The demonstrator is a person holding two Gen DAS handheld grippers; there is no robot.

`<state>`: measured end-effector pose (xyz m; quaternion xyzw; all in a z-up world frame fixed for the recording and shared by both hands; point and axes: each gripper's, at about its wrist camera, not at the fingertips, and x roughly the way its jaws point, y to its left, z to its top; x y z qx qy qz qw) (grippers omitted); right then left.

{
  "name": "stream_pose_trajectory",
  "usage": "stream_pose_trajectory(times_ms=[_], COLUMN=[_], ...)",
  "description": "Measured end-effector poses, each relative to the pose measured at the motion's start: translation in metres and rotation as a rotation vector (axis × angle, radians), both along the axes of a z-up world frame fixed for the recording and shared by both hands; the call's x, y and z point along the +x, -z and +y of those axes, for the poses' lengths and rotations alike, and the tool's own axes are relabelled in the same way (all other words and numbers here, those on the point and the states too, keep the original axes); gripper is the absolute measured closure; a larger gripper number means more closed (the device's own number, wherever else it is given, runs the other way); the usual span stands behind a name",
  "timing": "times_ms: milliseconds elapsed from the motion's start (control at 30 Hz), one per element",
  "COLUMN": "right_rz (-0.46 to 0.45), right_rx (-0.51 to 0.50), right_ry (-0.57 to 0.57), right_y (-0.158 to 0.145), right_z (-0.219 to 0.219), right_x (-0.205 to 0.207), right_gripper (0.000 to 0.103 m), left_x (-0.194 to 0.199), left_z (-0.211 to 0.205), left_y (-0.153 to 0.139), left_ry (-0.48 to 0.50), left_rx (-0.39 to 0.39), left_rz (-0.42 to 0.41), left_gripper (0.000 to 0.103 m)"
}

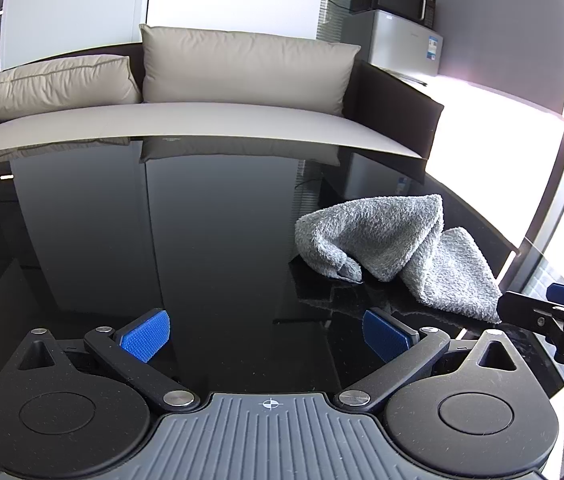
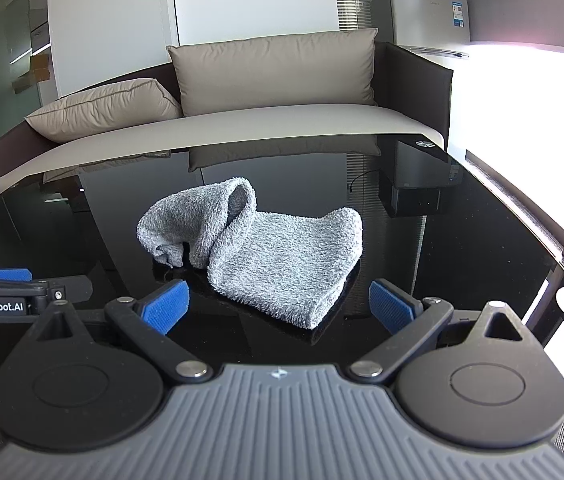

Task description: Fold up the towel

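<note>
Both wrist cameras sat low over the glossy black worktop [image 1: 210, 240], facing the sofa [image 2: 282, 120]. The left view stood farther left, towel [image 1: 393, 240] at right; the right view framed it centrally (closer). Both shared sofa and towel.

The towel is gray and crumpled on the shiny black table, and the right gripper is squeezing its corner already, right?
Not quite. The right gripper is open and holds nothing; the right wrist view shows its blue pads spread apart just short of the towel. The towel is gray and crumpled on the shiny black table.
</note>
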<state>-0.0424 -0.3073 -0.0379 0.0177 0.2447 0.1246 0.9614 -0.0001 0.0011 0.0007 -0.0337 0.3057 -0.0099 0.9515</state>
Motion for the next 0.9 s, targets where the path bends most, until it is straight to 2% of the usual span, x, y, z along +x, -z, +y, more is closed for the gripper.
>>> stream_pose_trajectory(times_ms=[200, 900], right_rz=[0.03, 0.028], right_rx=[-0.006, -0.004], right_ry=[0.0, -0.001], right_y=[0.0018, 0.0042], right_z=[0.0016, 0.0023], right_x=[0.0025, 0.001], right_gripper=[0.004, 0.004], left_x=[-0.001, 0.0002], left_z=[0.0026, -0.0047], left_y=[-0.0017, -0.0002], left_ry=[0.0, 0.003], left_rx=[-0.012, 0.007], left_rz=[0.009, 0.005], left_gripper=[0.001, 0.001])
